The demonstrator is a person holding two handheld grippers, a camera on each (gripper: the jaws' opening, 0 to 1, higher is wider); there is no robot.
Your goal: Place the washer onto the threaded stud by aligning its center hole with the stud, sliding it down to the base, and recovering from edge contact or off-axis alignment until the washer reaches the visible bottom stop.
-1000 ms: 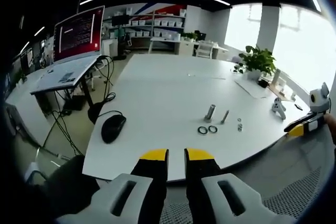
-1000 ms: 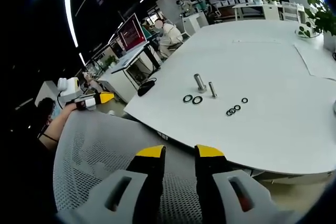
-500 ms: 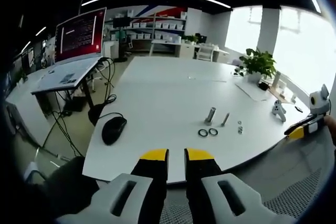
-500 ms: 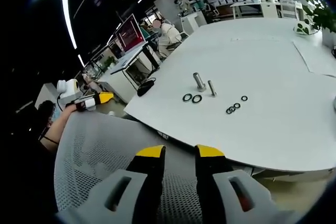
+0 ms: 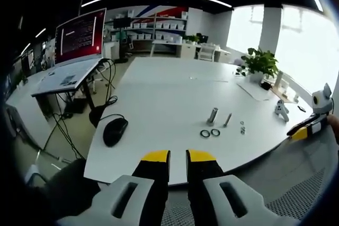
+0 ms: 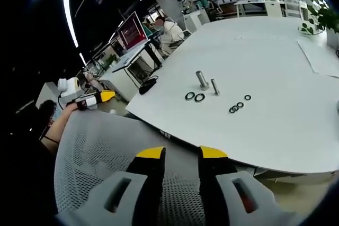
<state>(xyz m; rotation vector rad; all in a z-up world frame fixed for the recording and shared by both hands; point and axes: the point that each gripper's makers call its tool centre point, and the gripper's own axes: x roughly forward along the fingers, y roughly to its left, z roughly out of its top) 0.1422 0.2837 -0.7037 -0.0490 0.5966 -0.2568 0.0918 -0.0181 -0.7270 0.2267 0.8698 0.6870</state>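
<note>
White table (image 5: 159, 93) with stud (image 5: 212, 114), washers (image 5: 210, 133); both tongs (image 5: 177, 155) (image 6: 182, 152) slightly apart, empty.

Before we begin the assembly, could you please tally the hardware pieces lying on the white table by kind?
Large dark washers: 2
Small washers: 4
Upright threaded studs: 2, thick stud and thin stud
Total: 8
</note>
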